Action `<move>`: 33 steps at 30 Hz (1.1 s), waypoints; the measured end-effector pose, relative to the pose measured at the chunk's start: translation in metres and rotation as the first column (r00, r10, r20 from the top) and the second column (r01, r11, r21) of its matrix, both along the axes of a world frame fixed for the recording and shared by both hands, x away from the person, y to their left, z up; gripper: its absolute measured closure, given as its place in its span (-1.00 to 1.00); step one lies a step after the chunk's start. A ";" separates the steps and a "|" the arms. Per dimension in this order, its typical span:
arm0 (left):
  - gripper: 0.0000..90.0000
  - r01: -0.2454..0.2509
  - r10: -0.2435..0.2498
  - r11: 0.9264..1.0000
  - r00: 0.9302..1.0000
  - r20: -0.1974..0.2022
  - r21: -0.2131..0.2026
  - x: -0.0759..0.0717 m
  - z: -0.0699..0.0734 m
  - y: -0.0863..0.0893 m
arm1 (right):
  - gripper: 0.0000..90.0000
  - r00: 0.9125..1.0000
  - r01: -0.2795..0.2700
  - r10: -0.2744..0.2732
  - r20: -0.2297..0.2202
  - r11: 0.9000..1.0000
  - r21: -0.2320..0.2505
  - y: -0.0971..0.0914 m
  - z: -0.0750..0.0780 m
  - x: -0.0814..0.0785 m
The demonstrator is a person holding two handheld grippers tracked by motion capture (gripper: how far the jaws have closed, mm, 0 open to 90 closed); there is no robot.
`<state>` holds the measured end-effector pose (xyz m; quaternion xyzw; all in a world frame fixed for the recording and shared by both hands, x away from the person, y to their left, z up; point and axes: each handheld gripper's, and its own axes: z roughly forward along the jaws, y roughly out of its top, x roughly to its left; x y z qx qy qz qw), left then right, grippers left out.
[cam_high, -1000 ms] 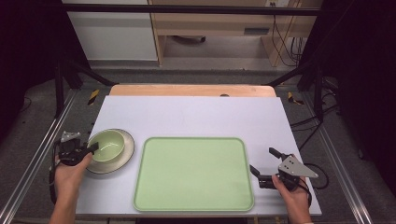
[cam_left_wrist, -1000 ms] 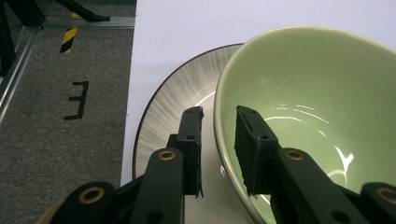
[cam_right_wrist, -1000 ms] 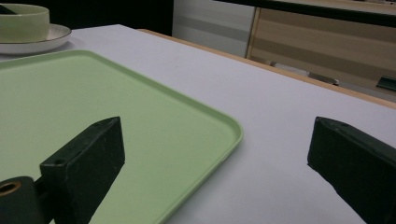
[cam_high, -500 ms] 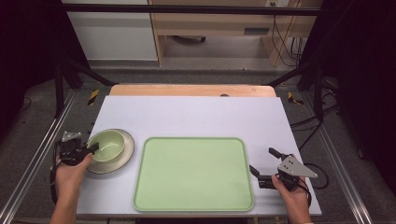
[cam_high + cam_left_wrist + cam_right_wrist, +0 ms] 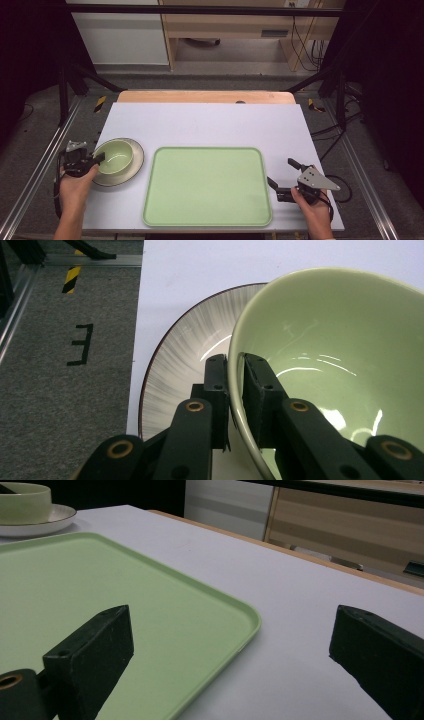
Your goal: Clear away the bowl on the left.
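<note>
A pale green bowl (image 5: 117,156) (image 5: 340,340) stands in a grey streaked plate (image 5: 134,150) (image 5: 185,350) at the table's left. My left gripper (image 5: 100,159) (image 5: 235,360) has just been closing and is now shut on the bowl's near rim, one jaw inside the bowl and one outside. A light green tray (image 5: 207,185) (image 5: 100,580) lies empty in the middle. Past the tray's right edge, my right gripper (image 5: 280,171) (image 5: 232,625) hangs open just above the white table, with nothing between its jaws.
The white tabletop (image 5: 215,125) has free room behind the tray. A wooden strip (image 5: 205,96) runs along its far edge. Metal frame rails (image 5: 45,165) flank the table, and cables (image 5: 330,130) trail on the floor at the right.
</note>
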<state>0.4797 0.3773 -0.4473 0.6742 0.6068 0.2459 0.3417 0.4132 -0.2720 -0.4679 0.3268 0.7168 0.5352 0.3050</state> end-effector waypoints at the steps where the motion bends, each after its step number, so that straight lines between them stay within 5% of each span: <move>1: 0.80 0.001 -0.001 1.000 1.000 0.000 0.002 0.000 0.000 0.000 | -0.91 1.000 0.000 0.000 0.001 1.000 0.000 0.000 0.000 0.000; 12: 0.85 0.025 -0.024 0.995 1.000 0.011 -0.101 -0.002 0.004 0.003 | -0.91 1.000 0.001 -0.001 0.001 1.000 0.001 -0.001 0.000 0.000; 33: 0.82 0.099 -0.095 0.987 0.995 0.041 -0.126 -0.005 0.022 -0.019 | -0.90 1.000 0.002 -0.002 0.011 1.000 0.002 -0.003 0.002 -0.001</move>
